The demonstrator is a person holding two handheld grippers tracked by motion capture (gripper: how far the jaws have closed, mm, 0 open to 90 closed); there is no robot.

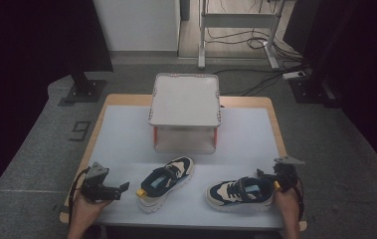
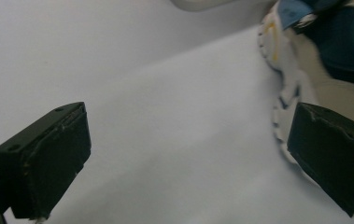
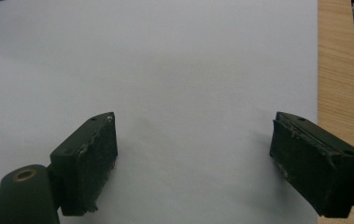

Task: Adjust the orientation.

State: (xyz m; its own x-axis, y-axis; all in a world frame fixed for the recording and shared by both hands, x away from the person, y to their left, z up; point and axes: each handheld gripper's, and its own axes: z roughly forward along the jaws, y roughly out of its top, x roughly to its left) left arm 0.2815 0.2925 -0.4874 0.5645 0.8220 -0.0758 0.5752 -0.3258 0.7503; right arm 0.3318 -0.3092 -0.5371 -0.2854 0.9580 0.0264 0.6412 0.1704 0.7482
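Note:
Two cream and navy sneakers lie on the pale mat (image 1: 126,144). The left sneaker (image 1: 166,183) points toward the far right, and the right sneaker (image 1: 239,193) lies sideways with its toe to the left. My left gripper (image 1: 123,189) sits just left of the left sneaker's heel, aimed at it. In the left gripper view the left gripper (image 2: 188,126) is open over bare mat, with the sneaker's sole (image 2: 282,88) beside its right jaw. My right gripper (image 1: 275,172) is by the right sneaker's heel. In the right gripper view the right gripper (image 3: 193,128) is open with only mat between its jaws.
A white two-level tray rack (image 1: 185,99) with orange posts stands at the middle back of the table. The wooden table edge (image 3: 340,70) runs close along the right of the right gripper. Cables and stand legs lie on the floor beyond the table.

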